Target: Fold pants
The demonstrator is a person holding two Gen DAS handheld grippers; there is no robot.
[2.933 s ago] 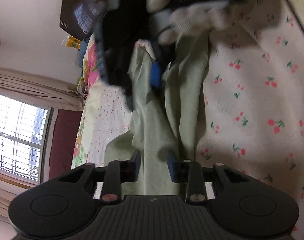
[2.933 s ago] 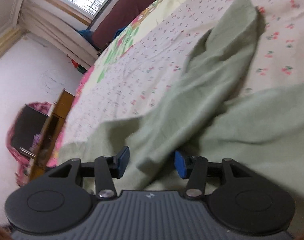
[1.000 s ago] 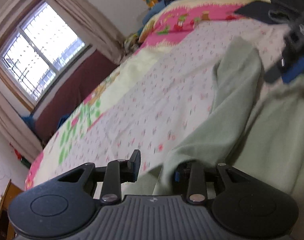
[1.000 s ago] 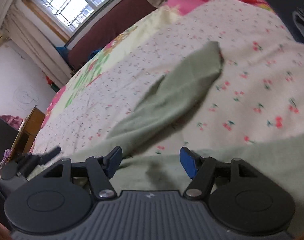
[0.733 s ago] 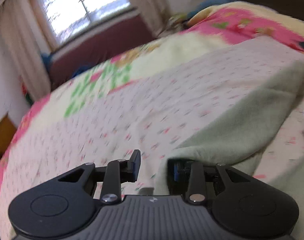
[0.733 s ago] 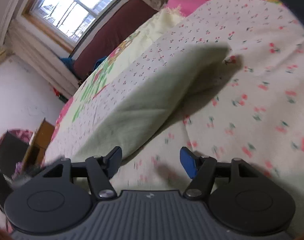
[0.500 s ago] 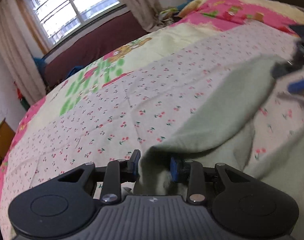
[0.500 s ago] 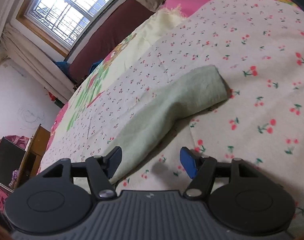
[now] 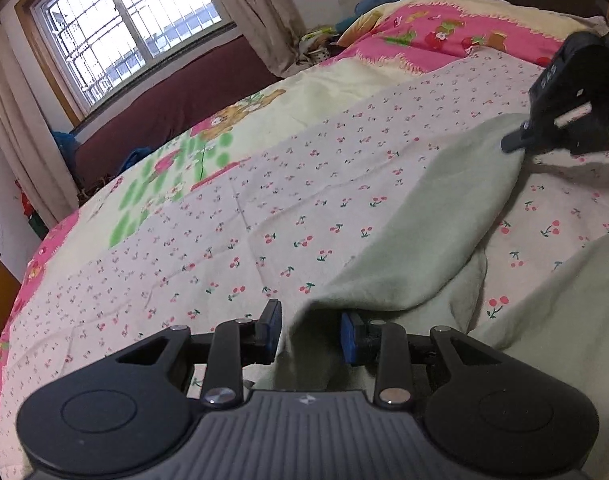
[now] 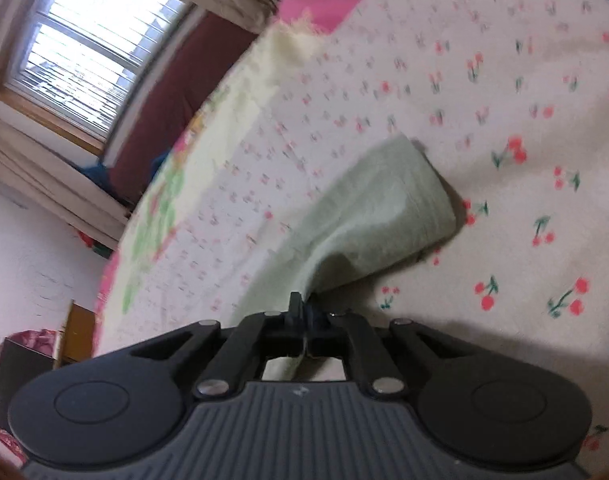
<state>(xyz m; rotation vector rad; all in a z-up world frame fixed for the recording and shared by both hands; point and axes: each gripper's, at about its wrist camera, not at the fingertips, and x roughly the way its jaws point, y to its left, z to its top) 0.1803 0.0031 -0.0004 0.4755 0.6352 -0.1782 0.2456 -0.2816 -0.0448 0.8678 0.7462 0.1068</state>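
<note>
One green pants (image 9: 432, 216), two grippers, right gripper (image 10: 302, 312) pinching a leg (cherry-print bedsheet (image 9: 264, 216)), left gripper (image 9: 310, 330) half-spread around fabric

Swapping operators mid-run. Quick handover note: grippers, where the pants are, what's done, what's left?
Left gripper: jaws part open, a bunched fold of the green pants sits between them; hard to tell whether the pads really press it.
Right gripper: shut on the pants, near the cuff end of one leg.
Pants: lying on the cherry-print bedsheet, one leg stretched out between the two grippers, the rest spread toward the right of the left wrist view.
Done: that leg is taken at both ends.
Left: no fold is made yet; probably carry this leg over the other, then fold lengthwise.
</note>
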